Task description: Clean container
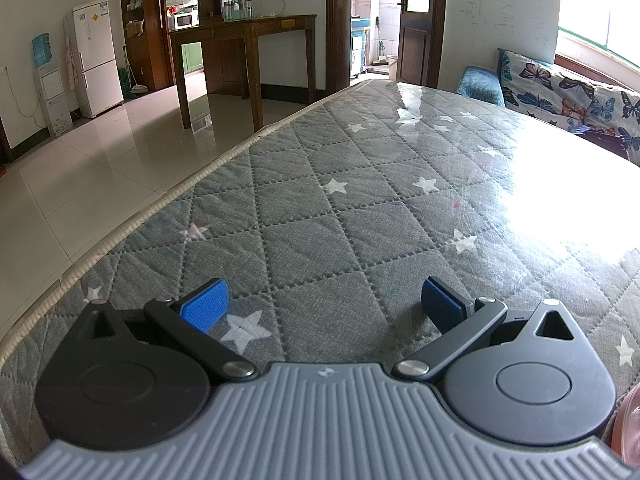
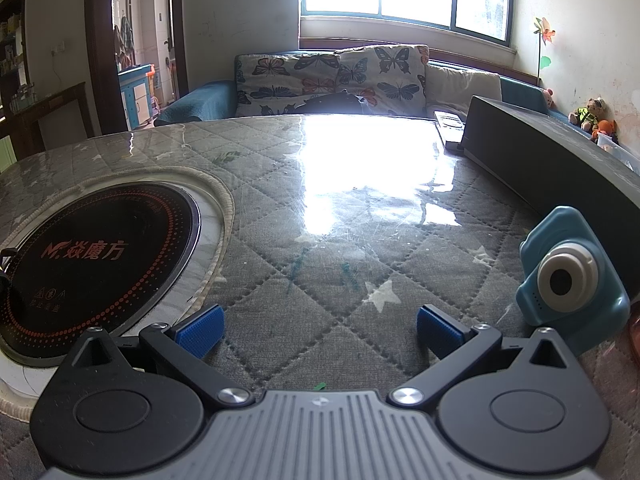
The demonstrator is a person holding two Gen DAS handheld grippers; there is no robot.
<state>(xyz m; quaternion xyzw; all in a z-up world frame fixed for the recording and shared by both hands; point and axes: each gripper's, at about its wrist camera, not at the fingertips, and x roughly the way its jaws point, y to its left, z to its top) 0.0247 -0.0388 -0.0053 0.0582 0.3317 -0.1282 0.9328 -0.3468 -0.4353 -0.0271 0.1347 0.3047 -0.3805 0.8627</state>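
Observation:
My left gripper point(image 1: 324, 306) is open just above the grey quilted table cover point(image 1: 360, 208), with nothing between its blue pads. A sliver of a pinkish translucent container point(image 1: 629, 428) shows at the lower right edge of the left wrist view, beside the gripper body. My right gripper point(image 2: 320, 330) is also open and empty over the same star-patterned cover point(image 2: 320, 248). In the right wrist view a reddish translucent edge point(image 2: 634, 336) peeks in at the far right; I cannot tell whether it is the same container.
A round black induction hob point(image 2: 96, 256) is set into the table at the left. A blue toy camera point(image 2: 568, 276) stands at the right, with a long dark box point(image 2: 552, 152) and a remote point(image 2: 450, 124) behind it. The table edge point(image 1: 120, 232) drops to a tiled floor; a sofa point(image 2: 332, 80) lies beyond.

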